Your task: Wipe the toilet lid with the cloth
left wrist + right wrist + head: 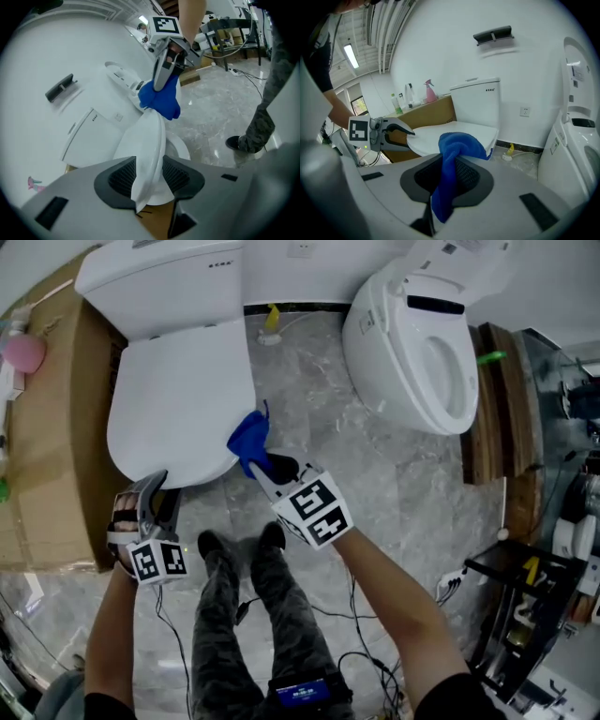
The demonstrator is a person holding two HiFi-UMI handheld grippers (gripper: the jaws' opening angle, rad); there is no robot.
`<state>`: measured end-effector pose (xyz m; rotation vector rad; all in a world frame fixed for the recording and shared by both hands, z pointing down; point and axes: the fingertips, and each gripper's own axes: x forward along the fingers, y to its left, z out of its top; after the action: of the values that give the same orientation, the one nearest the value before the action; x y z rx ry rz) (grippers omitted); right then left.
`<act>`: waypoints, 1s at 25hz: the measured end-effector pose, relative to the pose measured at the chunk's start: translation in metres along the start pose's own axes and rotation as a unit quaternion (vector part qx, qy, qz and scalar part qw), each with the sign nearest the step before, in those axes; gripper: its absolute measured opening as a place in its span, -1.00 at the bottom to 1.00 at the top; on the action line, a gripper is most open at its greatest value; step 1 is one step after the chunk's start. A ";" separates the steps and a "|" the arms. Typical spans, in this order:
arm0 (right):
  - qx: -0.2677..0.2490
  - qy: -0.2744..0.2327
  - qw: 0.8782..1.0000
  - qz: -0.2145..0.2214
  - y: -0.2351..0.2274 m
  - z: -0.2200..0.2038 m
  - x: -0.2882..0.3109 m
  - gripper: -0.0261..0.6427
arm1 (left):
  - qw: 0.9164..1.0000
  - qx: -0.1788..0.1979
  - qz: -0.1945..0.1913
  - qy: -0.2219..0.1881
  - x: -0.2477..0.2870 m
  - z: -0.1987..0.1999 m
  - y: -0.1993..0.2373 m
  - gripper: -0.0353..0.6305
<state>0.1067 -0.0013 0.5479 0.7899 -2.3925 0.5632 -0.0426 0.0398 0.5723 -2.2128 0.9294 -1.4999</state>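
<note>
1. Left gripper (157, 491): the jaws are clamped on the front edge of the toilet lid (178, 399). The lid runs between the pads and is tilted up off the seat (182, 149).
2. Right gripper (261, 472): the jaws are closed on the blue cloth (248, 435), which bunches above the pads and hangs below them.
3. The cloth lies against the lid's rim, on its right side.
4. The cistern (155, 277) stands behind the lid.
5. A second white toilet (422, 352) stands farther right, open.

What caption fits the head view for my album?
The left gripper grips the front edge of the lid; the right gripper holds a blue cloth beside it.
</note>
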 end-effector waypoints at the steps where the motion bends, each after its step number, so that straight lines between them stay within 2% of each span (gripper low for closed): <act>1: 0.002 0.002 1.000 0.003 0.003 -0.003 0.002 -0.75 | 1.000 0.001 -0.008 0.008 0.006 -0.005 -0.010 -0.35; 5: 0.004 0.015 1.000 0.013 0.013 -0.026 0.013 -0.75 | 0.999 0.007 -0.028 0.029 0.038 -0.028 -0.053 -0.35; 10: -0.010 0.044 0.999 0.018 0.013 -0.069 0.030 -0.75 | 0.998 0.016 -0.035 0.050 0.079 -0.050 -0.094 -0.33; 15: -0.001 0.052 0.998 0.020 0.012 -0.093 0.052 -0.75 | 0.996 0.014 -0.039 0.074 0.106 -0.064 -0.117 -0.31; 20: 0.005 0.056 0.998 0.026 0.015 -0.104 0.068 -0.75 | 0.997 0.029 -0.028 0.060 0.113 -0.069 -0.123 -0.30; 25: 0.008 0.064 0.997 0.032 0.019 -0.107 0.071 -0.75 | 0.997 0.022 -0.054 0.058 0.108 -0.068 -0.127 -0.30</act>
<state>0.0859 0.0415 0.6689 0.6666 -2.3046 0.6393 -0.0355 0.0686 0.7499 -2.1966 0.8140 -1.6961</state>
